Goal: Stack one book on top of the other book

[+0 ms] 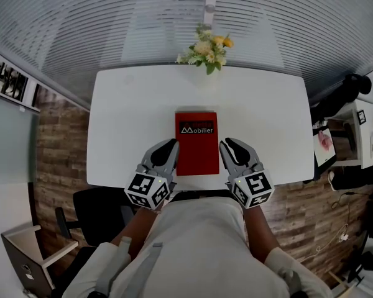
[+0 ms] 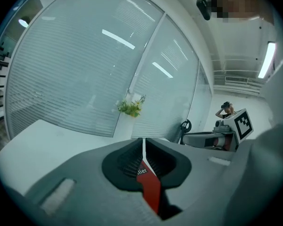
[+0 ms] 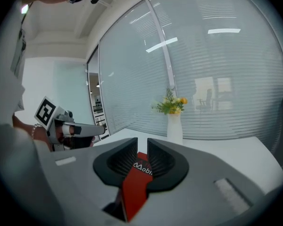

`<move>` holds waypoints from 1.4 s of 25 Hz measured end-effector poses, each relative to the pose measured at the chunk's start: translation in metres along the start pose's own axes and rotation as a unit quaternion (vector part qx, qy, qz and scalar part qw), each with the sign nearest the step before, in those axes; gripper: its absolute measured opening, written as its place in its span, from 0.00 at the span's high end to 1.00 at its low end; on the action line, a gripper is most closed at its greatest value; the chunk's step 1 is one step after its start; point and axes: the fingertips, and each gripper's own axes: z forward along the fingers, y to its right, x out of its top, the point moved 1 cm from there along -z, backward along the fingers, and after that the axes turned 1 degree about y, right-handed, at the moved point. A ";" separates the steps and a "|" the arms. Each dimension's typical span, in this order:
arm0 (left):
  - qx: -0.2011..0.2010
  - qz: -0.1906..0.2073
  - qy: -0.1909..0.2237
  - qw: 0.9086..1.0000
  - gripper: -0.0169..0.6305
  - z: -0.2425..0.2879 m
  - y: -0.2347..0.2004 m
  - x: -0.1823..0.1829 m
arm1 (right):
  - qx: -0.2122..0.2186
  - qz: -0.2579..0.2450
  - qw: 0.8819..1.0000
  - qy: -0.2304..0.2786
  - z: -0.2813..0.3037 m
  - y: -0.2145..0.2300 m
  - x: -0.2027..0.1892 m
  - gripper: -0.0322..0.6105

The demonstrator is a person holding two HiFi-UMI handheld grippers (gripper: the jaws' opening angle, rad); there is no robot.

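Red book (image 1: 197,143) lies flat, perhaps already stacked; left gripper (image 1: 170,144) at its seven o'clock, jaws almost touching, empty; right gripper (image 1: 227,144) at five, slightly parted, empty; withdraw without nudging it.

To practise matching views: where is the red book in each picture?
Head view: book at centre, on the table's near half.
Left gripper view: book low centre, a red sliver.
Right gripper view: book low centre, a red strip.
Shared landmark: flowers at the table's far edge.
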 end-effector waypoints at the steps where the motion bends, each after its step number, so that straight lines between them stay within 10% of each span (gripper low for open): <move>1: -0.003 0.004 0.006 1.000 0.94 -0.001 0.003 0.007 | 0.002 -0.002 1.000 0.005 -0.001 -0.002 0.007 0.85; 35: -0.044 0.067 0.101 0.992 0.96 -0.037 0.053 0.115 | 0.024 -0.087 0.991 0.094 -0.044 -0.052 0.130 0.92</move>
